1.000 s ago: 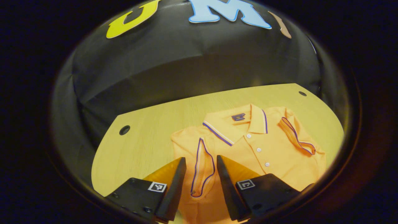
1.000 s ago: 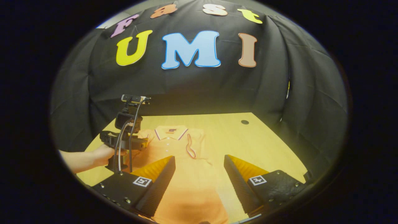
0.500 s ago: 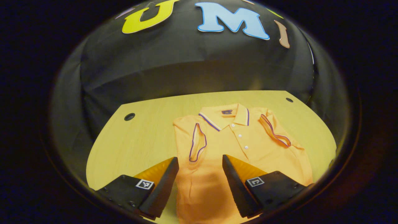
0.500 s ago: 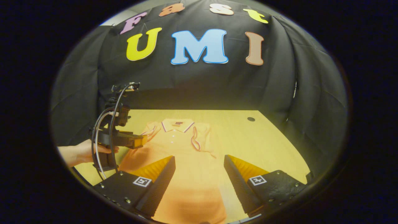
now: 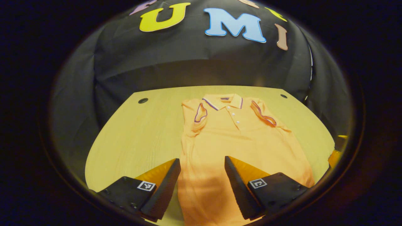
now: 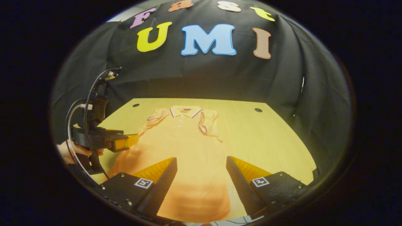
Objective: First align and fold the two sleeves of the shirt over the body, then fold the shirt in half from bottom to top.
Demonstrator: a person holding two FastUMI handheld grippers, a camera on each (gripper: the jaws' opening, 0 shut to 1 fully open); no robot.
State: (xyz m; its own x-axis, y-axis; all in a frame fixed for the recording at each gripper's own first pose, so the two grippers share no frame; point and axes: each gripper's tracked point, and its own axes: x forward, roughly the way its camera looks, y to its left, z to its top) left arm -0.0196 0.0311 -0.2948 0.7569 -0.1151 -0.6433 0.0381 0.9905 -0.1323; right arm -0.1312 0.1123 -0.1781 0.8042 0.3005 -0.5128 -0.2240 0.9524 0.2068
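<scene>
An orange polo shirt (image 5: 235,138) lies flat on the wooden table (image 5: 141,135), collar toward the far wall. Both short sleeves, edged in purple, are folded in over the body: one sleeve (image 5: 199,113) and the other sleeve (image 5: 263,113). My left gripper (image 5: 202,164) is open above the shirt's lower body, nothing between its fingers. In the right gripper view the shirt (image 6: 185,147) runs down to its hem near the table's front edge. My right gripper (image 6: 201,163) is open over the lower part. The left gripper (image 6: 127,142) appears there too, held by a hand (image 6: 70,151) at the shirt's left side.
The table has round cable holes near its far corners (image 5: 143,100) (image 5: 283,96) (image 6: 258,110). Black cloth walls close in the back and sides. Bare wood lies left of the shirt (image 5: 132,147) and right of it (image 6: 267,141).
Both grippers have drawn back toward the table's front, so the shirt looks smaller and more of its lower body shows. The left gripper's jaws have widened since a second ago.
</scene>
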